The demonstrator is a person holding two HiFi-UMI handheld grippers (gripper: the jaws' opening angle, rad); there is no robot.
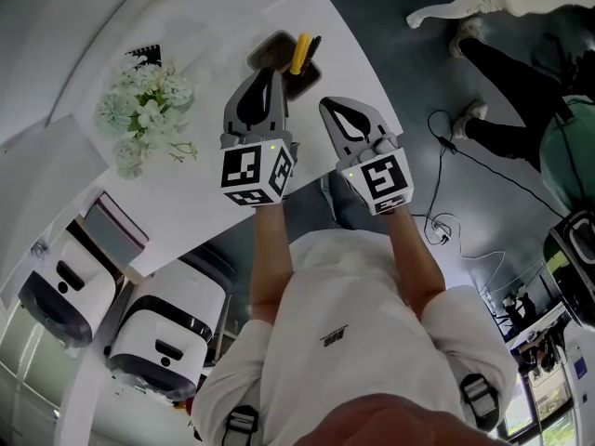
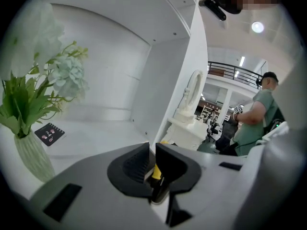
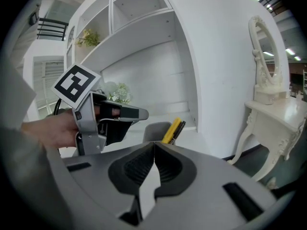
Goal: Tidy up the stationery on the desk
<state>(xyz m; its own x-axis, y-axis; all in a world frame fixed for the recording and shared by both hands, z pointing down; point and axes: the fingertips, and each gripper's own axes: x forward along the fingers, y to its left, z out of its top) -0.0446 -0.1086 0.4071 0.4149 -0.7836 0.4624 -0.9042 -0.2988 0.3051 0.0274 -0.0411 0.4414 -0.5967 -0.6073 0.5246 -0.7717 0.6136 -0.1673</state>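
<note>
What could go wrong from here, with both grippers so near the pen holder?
1. The left gripper, jaws only narrowly apart and empty, hangs right at the pen holder. A nudge could tip the holder and spill the yellow pen, and the edge of the desk looks close on that side.
2. The vase of flowers stands on the left gripper's left. A wide sweep that way might knock it over.

surface: white desk (image 1: 214,26) | on it: vase of pale flowers (image 1: 144,110); small black notebook (image 1: 142,57); dark holder (image 1: 279,52)
</note>
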